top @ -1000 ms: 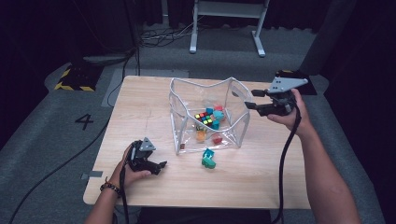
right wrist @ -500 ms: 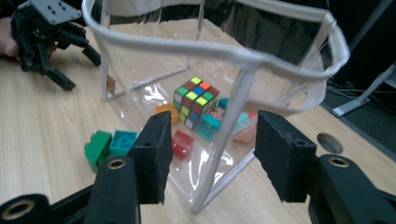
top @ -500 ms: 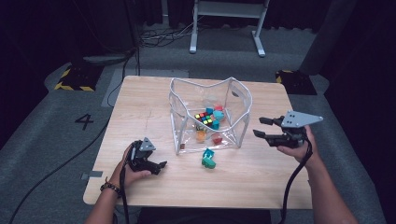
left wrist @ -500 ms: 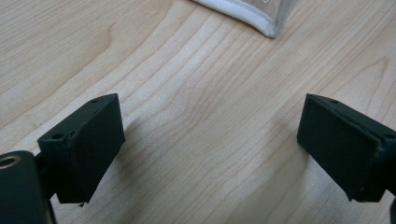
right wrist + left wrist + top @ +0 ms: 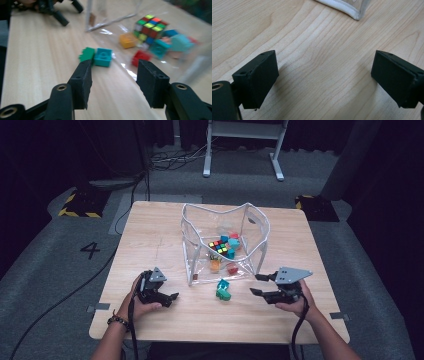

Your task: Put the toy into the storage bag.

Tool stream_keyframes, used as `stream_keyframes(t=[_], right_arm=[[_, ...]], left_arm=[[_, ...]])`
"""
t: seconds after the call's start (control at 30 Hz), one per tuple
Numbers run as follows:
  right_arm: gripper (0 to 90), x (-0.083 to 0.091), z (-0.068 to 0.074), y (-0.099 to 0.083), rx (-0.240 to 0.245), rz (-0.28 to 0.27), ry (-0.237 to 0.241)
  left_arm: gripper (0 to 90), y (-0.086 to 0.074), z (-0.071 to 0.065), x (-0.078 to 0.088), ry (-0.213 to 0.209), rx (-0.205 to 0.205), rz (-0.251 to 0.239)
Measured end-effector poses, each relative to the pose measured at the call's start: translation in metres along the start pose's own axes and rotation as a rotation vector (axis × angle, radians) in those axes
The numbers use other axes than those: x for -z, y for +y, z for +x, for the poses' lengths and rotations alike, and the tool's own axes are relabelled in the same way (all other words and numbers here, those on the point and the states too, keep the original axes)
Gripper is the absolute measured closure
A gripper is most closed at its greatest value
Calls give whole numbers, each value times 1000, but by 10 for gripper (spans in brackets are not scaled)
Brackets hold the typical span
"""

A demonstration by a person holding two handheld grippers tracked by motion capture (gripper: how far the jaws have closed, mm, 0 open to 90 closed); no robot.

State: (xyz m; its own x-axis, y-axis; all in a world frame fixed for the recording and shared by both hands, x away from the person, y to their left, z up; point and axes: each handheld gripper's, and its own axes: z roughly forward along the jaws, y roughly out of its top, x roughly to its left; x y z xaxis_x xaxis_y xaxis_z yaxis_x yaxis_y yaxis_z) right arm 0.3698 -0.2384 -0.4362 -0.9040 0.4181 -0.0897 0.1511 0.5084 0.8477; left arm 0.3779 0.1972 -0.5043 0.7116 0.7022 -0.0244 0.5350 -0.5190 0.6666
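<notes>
A clear plastic bag [image 5: 252, 227] with a white rim stands open at mid table. Inside lie a colour cube [image 5: 218, 247], an orange block [image 5: 215, 265], a red block [image 5: 232, 268] and teal blocks. In front of the bag a teal brick [image 5: 103, 57] is joined to a green brick [image 5: 86, 54]; the pair [image 5: 223, 290] rests on the wood. My right gripper [image 5: 257, 285] hovers low to the right of that pair, and its jaws point at it. Those jaws [image 5: 113, 75] are open and hold nothing. My left gripper [image 5: 169, 299] rests at the front left, open and with bare wood between its jaws [image 5: 324, 77].
The wooden table [image 5: 150, 235] has free room at the left and along the front edge. A corner of the bag's white rim [image 5: 352, 10] lies just ahead of the left gripper. The left gripper [image 5: 60, 12] is seen beyond the bricks in the right gripper view.
My right gripper has come down from beside the bag's upper right rim to just above the table at the front right. The left gripper has stayed put.
</notes>
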Motion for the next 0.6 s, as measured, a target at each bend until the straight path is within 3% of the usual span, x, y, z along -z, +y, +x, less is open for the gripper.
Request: stream_keyframes(t=[0.1,0.17,0.2,0.33,0.43,0.57,0.6], right_arm=[[467,-25,12,-6,20,44,43],[467,-30,16,-7,15,60,50],[467,-45,22,-8,16,84,76],[468,-69,27,-6,28,94,107],[474,-83,30,-6,33,114,95],[495,-93,32,-7,-9,144,95],[502,-95,33,-7,2,140,90]], left_arm=[[76,0,0,0,0,1,0],[76,0,0,0,1,-1,-2],[76,0,0,0,-1,2,1],[76,0,0,0,-1,3,-1],[76,0,0,0,-1,2,0],[76,0,0,0,-1,3,0],[76,0,0,0,-1,2,0]])
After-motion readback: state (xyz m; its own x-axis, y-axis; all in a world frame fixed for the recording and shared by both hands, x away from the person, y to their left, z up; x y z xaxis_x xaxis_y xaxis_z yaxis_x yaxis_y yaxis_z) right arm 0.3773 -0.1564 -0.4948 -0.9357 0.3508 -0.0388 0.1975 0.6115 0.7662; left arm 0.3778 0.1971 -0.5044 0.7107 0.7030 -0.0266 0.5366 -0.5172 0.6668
